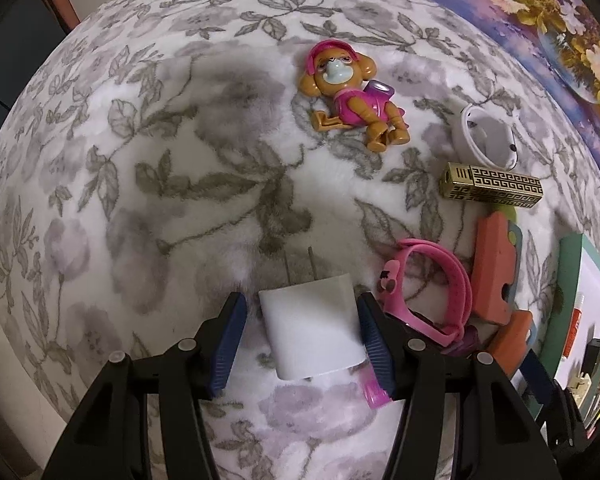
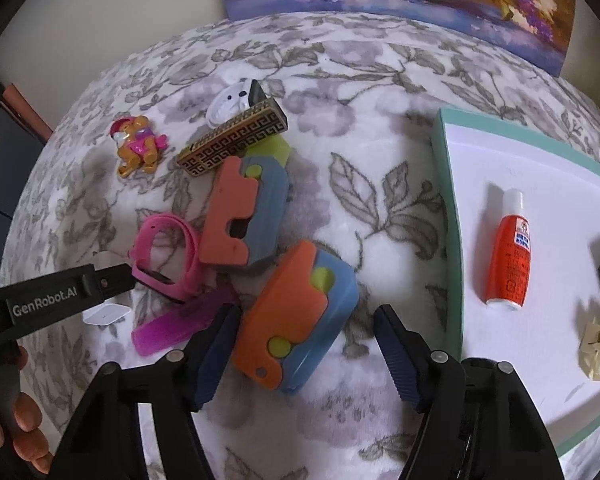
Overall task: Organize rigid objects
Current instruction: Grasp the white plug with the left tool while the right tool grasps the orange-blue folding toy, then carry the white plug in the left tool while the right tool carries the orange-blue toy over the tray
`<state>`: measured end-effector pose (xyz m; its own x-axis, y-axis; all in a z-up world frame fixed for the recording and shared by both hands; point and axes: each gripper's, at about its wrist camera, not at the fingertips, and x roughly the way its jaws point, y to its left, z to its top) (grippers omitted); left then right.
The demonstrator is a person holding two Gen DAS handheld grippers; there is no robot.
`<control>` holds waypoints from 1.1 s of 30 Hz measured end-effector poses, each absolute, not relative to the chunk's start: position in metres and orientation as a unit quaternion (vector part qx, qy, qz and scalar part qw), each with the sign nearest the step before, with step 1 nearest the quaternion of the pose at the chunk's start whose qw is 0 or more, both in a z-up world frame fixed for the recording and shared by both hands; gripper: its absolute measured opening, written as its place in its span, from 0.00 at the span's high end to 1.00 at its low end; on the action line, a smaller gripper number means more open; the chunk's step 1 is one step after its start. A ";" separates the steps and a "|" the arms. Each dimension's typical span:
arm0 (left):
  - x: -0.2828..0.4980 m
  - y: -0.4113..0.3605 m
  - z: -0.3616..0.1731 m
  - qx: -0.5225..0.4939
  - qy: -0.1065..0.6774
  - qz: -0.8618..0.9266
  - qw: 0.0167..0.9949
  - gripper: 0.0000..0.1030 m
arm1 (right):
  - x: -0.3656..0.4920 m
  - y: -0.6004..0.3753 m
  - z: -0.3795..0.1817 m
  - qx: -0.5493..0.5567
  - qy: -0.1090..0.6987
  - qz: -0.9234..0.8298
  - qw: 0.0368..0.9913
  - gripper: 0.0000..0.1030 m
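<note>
The left gripper (image 1: 302, 344) clamps the white charger plug (image 1: 312, 328) on the blanket (image 1: 140, 160); the right gripper (image 2: 306, 354) straddles an orange-and-blue toy block (image 2: 296, 320), not yet pinching. Next, probably: lift both toward the white tray (image 2: 540, 168).

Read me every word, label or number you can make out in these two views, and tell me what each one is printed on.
"GenRobot.AI": white lettering on the black body of the left gripper, seen from the right wrist view.
Orange plastic bottle with a white cap, lying in the teal-rimmed white tray: a blue-and-white label with print too small to read.
Gold rectangular lighter with a Greek-key pattern: ornament only, no text.
Nothing else carries readable text.
</note>
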<state>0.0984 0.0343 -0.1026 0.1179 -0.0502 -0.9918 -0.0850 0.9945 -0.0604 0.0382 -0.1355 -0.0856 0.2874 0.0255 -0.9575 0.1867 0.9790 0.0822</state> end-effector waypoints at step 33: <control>0.100 0.021 -0.095 -0.024 0.644 0.024 0.764 0.54 | 0.039 -0.133 -0.087 0.051 0.592 -0.055 0.803 0.48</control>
<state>0.0995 0.0212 -0.0952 0.1683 0.0064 -0.9857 -0.0676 0.9977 -0.0051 0.0393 -0.1325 -0.0869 0.2937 -0.0280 -0.9555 0.1483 0.9888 0.0166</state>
